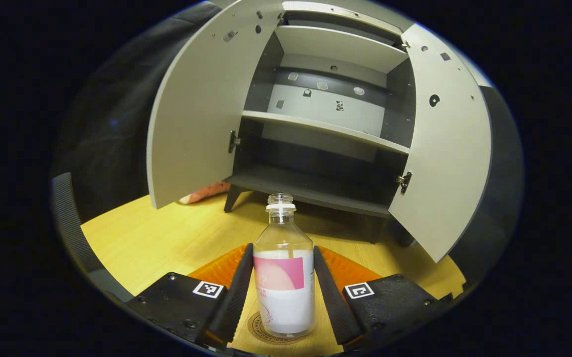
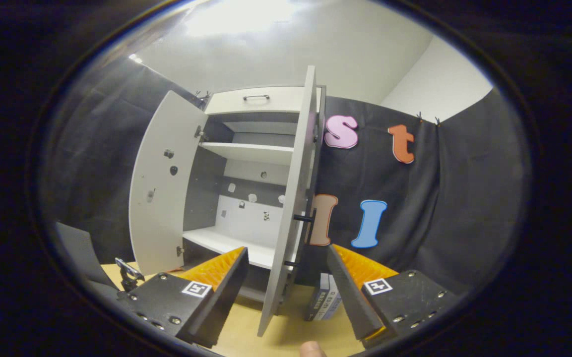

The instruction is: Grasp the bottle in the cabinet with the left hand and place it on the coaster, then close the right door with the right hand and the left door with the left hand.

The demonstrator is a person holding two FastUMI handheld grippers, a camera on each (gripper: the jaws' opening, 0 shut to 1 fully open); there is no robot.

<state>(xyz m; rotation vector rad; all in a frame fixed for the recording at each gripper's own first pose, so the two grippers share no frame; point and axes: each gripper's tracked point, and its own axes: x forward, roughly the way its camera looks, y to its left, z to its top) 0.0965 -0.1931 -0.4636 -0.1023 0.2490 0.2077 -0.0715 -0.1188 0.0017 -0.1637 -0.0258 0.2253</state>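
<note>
Bottle (image 1: 284, 270) stands upright on the coaster (image 1: 272, 333) in the left gripper view, between the fingers of the left gripper (image 1: 283, 292). The fingers sit close on either side of it; whether they press on the glass or stand just off it cannot be told. The bottle is clear, uncapped, with a white lower part and a pink patch on its label; the small print on the label is too blurred to read. The coaster carries a ring of lettering, mostly hidden under the bottle and cut off at the view's edge, not legible. Behind, on the table (image 1: 166, 238), the cabinet (image 1: 325, 129) has both doors swung wide, its shelves bare. A reddish thing (image 1: 205, 192) pokes out from under the left door (image 1: 201, 104); what it is cannot be made out.

In the right gripper view the right gripper (image 2: 286, 287) is wide open and holds nothing, with the right door (image 2: 293, 208) edge-on between its fingers. A small box (image 2: 323, 297) stands beyond, half hidden, its print unreadable.
</note>
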